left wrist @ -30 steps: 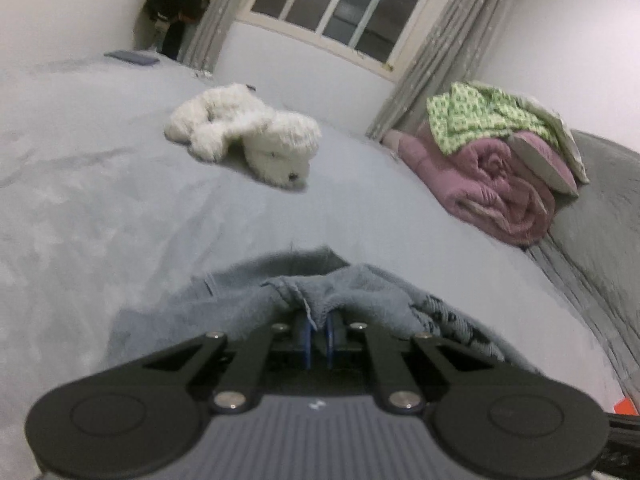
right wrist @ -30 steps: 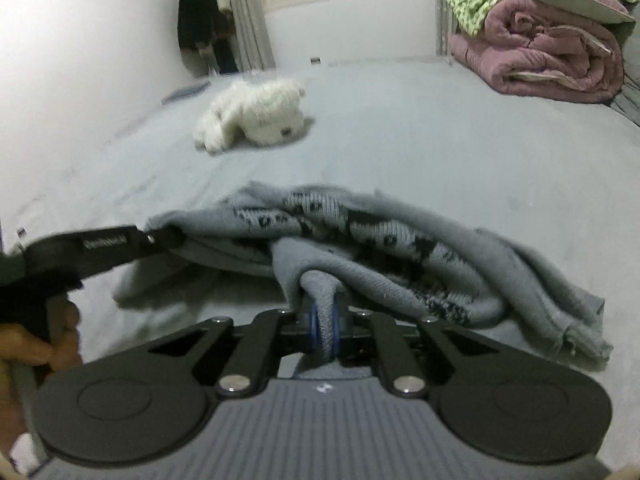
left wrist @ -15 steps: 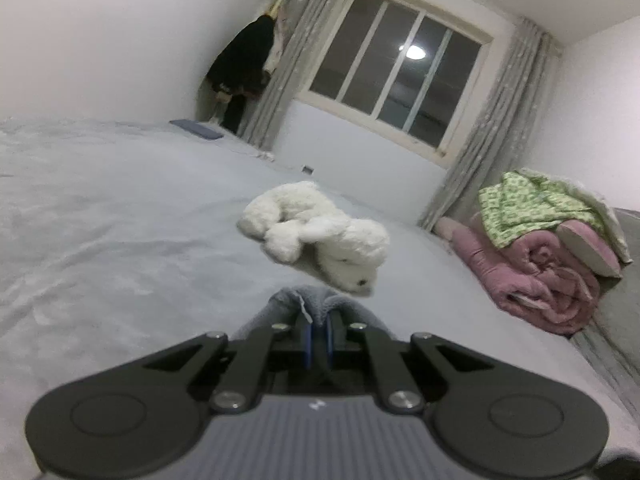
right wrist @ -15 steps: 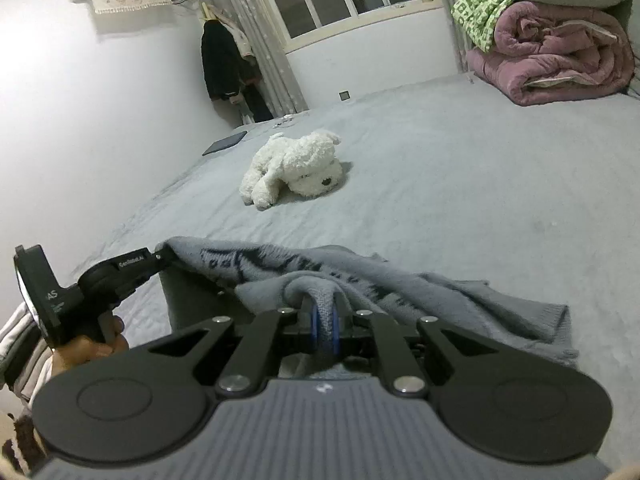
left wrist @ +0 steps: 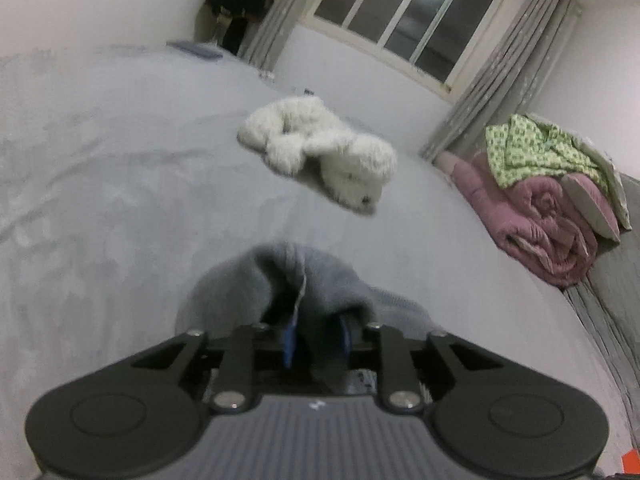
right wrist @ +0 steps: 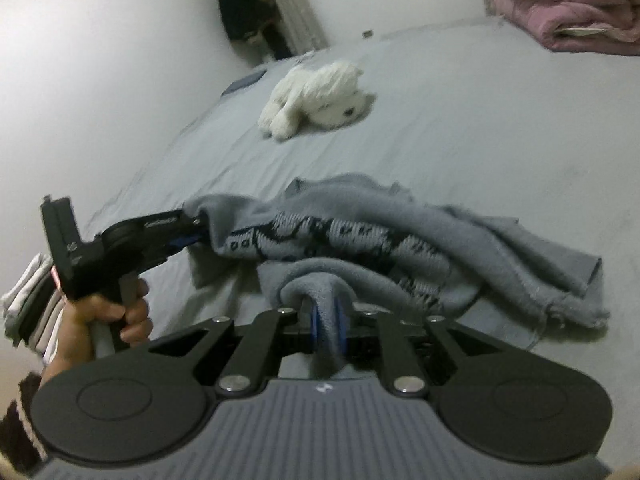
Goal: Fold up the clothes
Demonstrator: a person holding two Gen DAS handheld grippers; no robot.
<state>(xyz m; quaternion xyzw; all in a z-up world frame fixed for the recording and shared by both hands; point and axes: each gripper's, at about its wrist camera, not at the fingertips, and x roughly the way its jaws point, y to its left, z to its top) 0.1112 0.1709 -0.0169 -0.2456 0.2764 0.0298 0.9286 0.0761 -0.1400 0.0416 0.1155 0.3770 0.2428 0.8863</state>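
We are laying the grey sweater on the bed. Our left hand-held gripper has just opened, cloth loose between; the right hand-held gripper, loosening, still pinches a fold. Next: release and smooth flat.

Right tongs, bottom centre: jaws have just been opening slightly, a fold of the grey sweater between the blue pads. Sweater lies bunched on the bed, black-and-white patterned band showing. Left tongs meet the sweater's left end, gripped by a hand. White plush dog well beyond, toward the bed's far edge. Pink quilt at the far right corner.
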